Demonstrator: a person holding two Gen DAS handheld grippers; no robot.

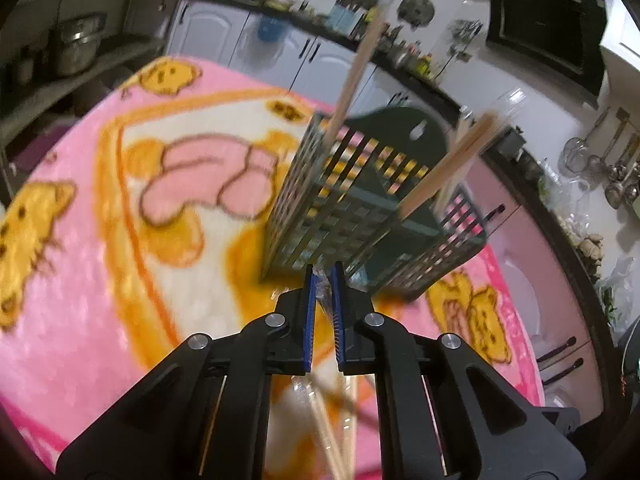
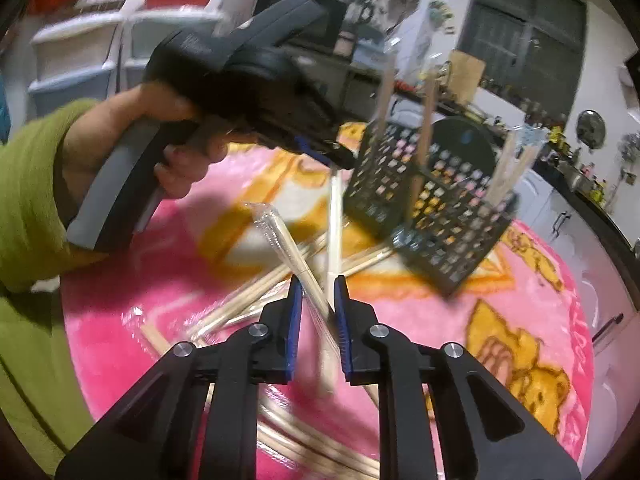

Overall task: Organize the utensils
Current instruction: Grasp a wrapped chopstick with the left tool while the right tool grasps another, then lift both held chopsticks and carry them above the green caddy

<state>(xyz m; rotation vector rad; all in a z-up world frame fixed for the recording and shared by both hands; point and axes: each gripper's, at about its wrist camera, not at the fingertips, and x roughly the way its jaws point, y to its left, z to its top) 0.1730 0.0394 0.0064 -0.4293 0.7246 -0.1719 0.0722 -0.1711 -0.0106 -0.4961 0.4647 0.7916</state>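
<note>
A dark green slotted utensil holder (image 1: 360,208) stands on the pink blanket and holds several wrapped wooden chopsticks (image 1: 444,168). It also shows in the right wrist view (image 2: 432,208). My left gripper (image 1: 323,280) is shut on the clear wrapper of a chopstick pair (image 1: 322,292), close in front of the holder. In the right wrist view the left gripper (image 2: 340,156) holds that pair (image 2: 334,220) hanging down. My right gripper (image 2: 318,284) stands slightly apart around a wrapped chopstick pair (image 2: 296,260) above a pile of chopsticks (image 2: 248,300).
A pink and orange cartoon blanket (image 1: 100,240) covers the round table. Kitchen counters and white cabinets (image 1: 224,36) ring the far side. Ladles hang on the wall (image 1: 616,168) at the right. White drawers (image 2: 80,56) stand behind the person's arm.
</note>
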